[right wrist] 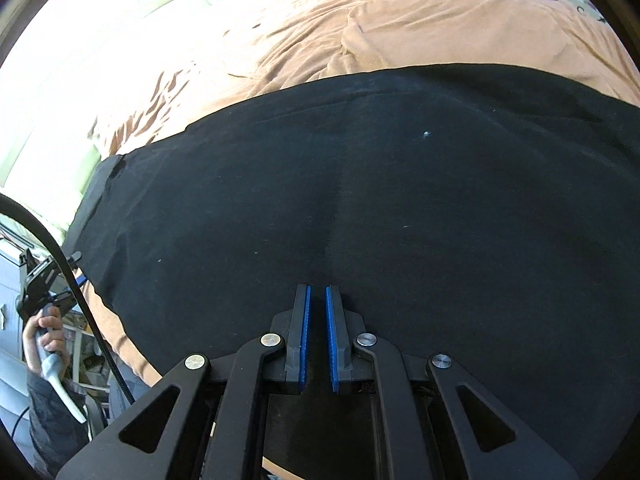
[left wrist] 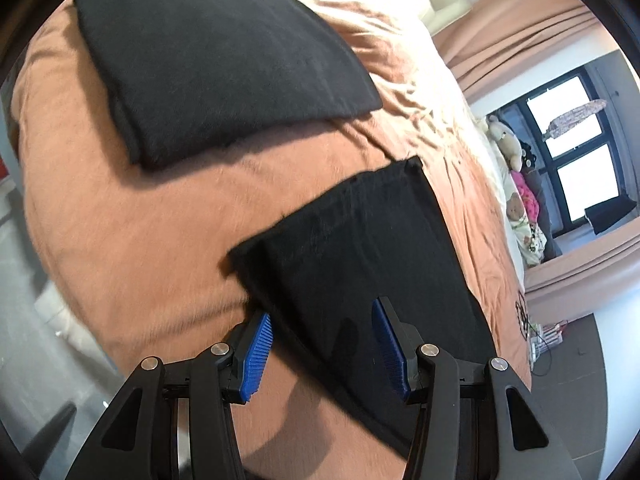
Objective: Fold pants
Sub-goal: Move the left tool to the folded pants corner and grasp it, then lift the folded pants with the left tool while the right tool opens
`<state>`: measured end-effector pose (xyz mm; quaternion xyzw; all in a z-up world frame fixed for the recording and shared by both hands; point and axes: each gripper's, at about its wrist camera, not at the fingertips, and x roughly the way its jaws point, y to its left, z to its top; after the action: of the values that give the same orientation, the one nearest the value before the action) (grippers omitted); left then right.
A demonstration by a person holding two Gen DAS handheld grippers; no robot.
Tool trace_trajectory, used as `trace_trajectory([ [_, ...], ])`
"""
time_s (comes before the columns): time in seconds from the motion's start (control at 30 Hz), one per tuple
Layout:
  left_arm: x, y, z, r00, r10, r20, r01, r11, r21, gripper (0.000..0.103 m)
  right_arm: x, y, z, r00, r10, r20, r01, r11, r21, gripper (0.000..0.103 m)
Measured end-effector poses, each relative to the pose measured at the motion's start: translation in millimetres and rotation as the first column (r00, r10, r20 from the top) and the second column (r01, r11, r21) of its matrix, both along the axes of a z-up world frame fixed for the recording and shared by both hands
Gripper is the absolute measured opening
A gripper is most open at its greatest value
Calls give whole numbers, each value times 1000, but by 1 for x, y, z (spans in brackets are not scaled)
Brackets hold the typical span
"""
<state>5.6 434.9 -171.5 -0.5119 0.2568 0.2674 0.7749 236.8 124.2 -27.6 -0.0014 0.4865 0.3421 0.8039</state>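
Writing: none readable; only a small dark embroidered motif (left wrist: 522, 308) near the edge of the rust-brown wrinkled bedspread (left wrist: 132, 240), too small to make out.
Black garments: two in the left wrist view. One folded black cloth bundle (left wrist: 216, 60) lying at the far part of the bedspread; one pair of flat black cotton pants (left wrist: 360, 248) nearer, well apart from the bundle, with bare bedspread between them.
Pants, place: spread flat on the bedspread, filling most of the right wrist view, one narrow end reaching toward the window side in the left wrist view.
Left gripper (left wrist: 322, 344): black frame with two blue ribbed pads, jaws about half apart, straddling the near edge of the pants; one blue pad (left wrist: 256, 354) just off the cloth edge over the bedspread, the other over the black cloth; no pinch visible.
Right gripper (right wrist: 316, 336): two blue pads nearly together, only a thin slit between, low over the middle of the pants; whether any cloth is pinched cannot be told.
Hand (right wrist: 42, 334): one, at the left edge of the right wrist view, wrapped around a grey handle.
Soft toys (left wrist: 508, 140): a few by the dark-framed window (left wrist: 576, 152), count unclear.
Curtains (left wrist: 520, 36): peach, two visible drapes.
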Motion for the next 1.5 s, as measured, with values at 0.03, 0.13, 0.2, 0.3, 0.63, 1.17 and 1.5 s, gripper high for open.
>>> trace_trajectory([
  [0.03, 1, 1, -1, 1000, 7, 5, -7, 1000, 4, 52, -1, 0, -1, 1000, -1, -3, 1, 1000, 4, 5],
  [0.13, 3, 1, -1, 999, 33, 19, -34, 999, 18, 49, -4, -2, -4, 1000, -17, -25, 17, 1000, 25, 5],
  [0.2, 5, 0, 0, 999, 37, 22, -37, 999, 20, 27, -8, -4, -5, 999, -23, -39, 24, 999, 38, 5],
  [0.3, 8, -4, 2, 999, 22, 27, -23, 999, 40, 7, -12, -8, -5, 998, -21, -55, 24, 999, 39, 3],
  [0.63, 4, 1, 35, 994, 41, 102, -49, 996, 76, 5, -47, -16, -7, 995, 54, -88, -57, 998, -32, 3],
  [1.17, 4, 1, -3, 997, 64, 38, -63, 998, -28, 20, 29, 3, 10, 999, -39, -26, 36, 995, -98, 3],
  [1.5, 2, -4, -12, 994, 69, 87, -64, 996, -58, 27, 81, 40, 5, 993, -119, -2, 118, 984, -132, 2],
])
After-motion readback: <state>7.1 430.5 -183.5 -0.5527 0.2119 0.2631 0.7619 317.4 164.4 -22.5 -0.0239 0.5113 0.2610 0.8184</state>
